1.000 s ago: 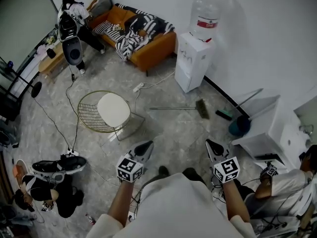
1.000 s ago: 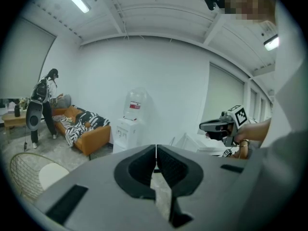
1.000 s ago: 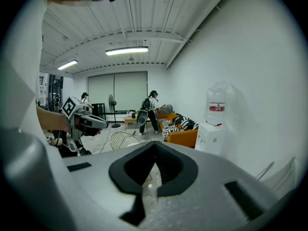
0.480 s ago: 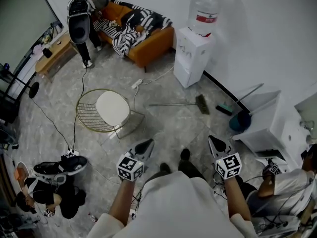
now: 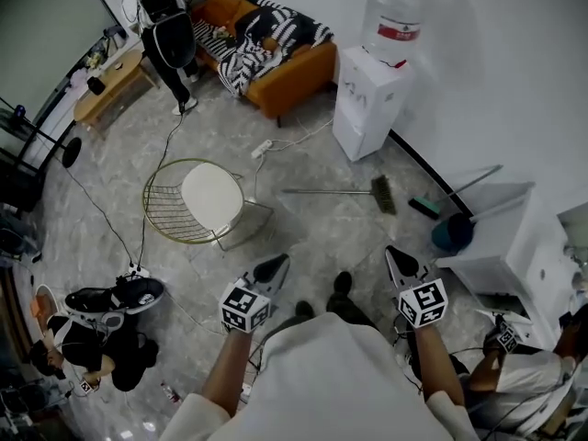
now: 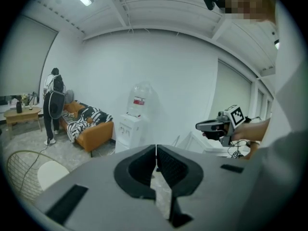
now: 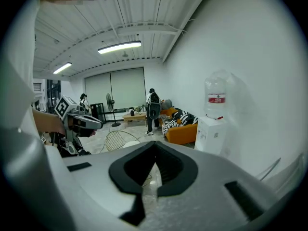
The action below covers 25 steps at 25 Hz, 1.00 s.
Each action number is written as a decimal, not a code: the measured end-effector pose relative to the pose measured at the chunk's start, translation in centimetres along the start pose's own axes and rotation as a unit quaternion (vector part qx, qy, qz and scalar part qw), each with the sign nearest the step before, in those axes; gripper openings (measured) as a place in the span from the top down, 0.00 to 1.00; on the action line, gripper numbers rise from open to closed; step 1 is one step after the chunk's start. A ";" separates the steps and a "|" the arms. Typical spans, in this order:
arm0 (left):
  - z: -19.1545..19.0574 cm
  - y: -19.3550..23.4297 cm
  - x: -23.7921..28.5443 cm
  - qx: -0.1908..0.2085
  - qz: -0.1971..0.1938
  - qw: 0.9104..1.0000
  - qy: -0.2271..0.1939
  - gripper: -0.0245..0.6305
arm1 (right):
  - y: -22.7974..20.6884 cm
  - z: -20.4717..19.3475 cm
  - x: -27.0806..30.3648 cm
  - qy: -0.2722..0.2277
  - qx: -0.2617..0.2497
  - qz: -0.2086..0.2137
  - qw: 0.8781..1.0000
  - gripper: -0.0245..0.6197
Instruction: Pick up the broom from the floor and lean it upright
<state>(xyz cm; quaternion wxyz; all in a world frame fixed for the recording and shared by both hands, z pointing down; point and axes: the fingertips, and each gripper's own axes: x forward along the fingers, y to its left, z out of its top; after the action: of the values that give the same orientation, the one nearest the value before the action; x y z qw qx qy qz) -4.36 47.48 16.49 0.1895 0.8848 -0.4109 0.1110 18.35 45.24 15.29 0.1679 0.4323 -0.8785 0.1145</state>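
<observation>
Office lounge w/ sofa (image 5: 296,70), water cooler (image 5: 369,110)

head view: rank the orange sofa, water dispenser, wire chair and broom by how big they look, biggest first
1. orange sofa
2. water dispenser and wire chair: they cover about the same area, so I won't rank one above the other
3. broom: long but thin, so smallest

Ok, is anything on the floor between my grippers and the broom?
No, nothing visible. Only bare floor lies between the left gripper, the right gripper and the broom. The wire chair stands off to the left of that path.
</observation>
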 end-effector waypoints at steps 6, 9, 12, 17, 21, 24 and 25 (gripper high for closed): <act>2.1 0.6 4.5 -0.008 0.029 1.000 -0.002 0.95 | -4.7 0.6 2.7 0.002 0.002 0.031 1.000 0.96; 2.7 0.6 6.3 -0.010 0.042 0.999 -0.001 0.95 | -6.9 0.7 3.5 -0.001 0.008 0.041 0.999 0.96; 3.1 0.5 7.8 -0.011 0.054 0.998 -0.004 0.95 | -8.8 0.6 4.4 -0.003 0.016 0.049 0.999 0.96; 3.7 0.2 10.3 -0.016 0.068 0.998 0.001 0.95 | -11.2 -0.1 5.3 0.006 0.018 0.068 0.998 0.96; 4.0 0.3 11.4 -0.022 0.066 0.998 0.009 0.95 | -12.2 -0.4 5.7 0.012 0.027 0.071 0.997 0.96; 4.3 0.9 11.9 -0.021 0.062 0.998 0.018 0.95 | -12.2 -0.8 6.4 0.022 0.032 0.072 0.997 0.96; 4.3 1.3 12.1 -0.021 0.060 0.998 0.021 0.95 | -12.2 -1.0 6.7 0.025 0.034 0.072 0.996 0.96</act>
<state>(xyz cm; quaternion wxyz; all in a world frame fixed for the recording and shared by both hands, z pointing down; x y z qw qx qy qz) 2.56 36.62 17.18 0.2093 0.8519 -0.4616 0.1319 24.42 33.42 19.51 0.1667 0.3701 -0.8985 0.1669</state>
